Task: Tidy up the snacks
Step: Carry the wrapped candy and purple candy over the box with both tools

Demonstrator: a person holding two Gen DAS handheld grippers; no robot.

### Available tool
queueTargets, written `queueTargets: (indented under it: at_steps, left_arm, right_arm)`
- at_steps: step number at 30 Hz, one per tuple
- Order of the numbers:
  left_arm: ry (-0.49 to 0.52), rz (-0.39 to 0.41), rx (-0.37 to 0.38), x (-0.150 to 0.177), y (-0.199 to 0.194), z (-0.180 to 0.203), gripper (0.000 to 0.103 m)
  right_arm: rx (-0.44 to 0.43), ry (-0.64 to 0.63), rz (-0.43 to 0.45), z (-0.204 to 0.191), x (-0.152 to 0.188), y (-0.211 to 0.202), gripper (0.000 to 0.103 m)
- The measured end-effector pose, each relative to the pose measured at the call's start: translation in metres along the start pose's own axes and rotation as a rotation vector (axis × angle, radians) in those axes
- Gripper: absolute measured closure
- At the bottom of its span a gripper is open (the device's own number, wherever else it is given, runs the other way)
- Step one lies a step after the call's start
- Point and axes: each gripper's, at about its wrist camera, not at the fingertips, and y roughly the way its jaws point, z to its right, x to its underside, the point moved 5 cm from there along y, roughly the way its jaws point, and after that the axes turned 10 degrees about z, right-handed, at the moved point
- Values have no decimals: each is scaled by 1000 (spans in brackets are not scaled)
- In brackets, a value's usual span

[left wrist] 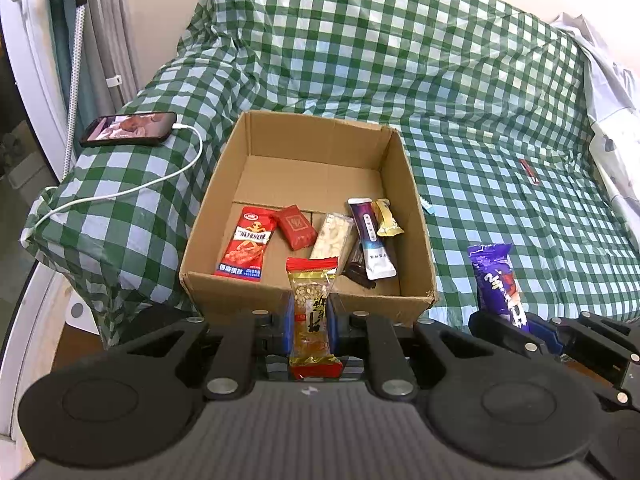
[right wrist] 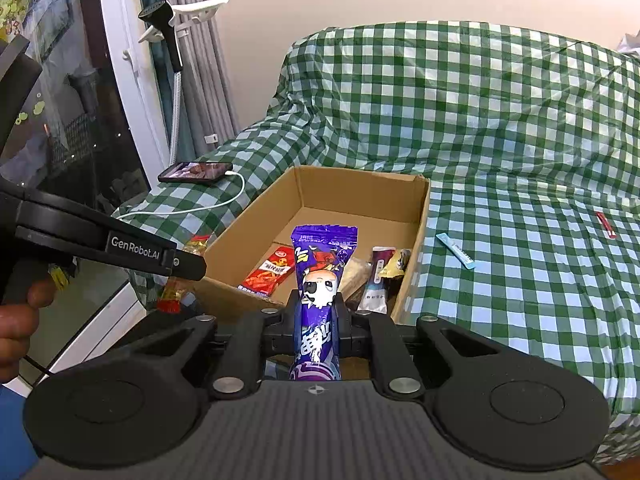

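Observation:
An open cardboard box (left wrist: 224,188) sits on a green checked cover and holds several snack packets, among them a red packet (left wrist: 246,242) and a white-and-purple stick (left wrist: 370,240). My left gripper (left wrist: 311,312) is shut on a gold-and-red peanut bar (left wrist: 311,300), held upright just before the box's near wall. My right gripper (right wrist: 319,312) is shut on a purple snack packet (right wrist: 322,276), held upright at the box's (right wrist: 420,220) near right corner. The purple packet (left wrist: 498,280) also shows at the right of the left wrist view.
A phone (left wrist: 128,128) on a white charging cable (left wrist: 132,190) lies left of the box. A small blue sachet (right wrist: 458,250) and a thin red strip (right wrist: 606,224) lie on the cover to the right. A window and curtain stand at the far left.

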Motion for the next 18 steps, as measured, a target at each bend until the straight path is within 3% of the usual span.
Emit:
queueTargets:
  at_steps: [18]
  left_arm:
    - [-23, -80, 0, 5, 36, -7, 85]
  right_arm:
    - [11, 1, -80, 3, 8, 27, 89]
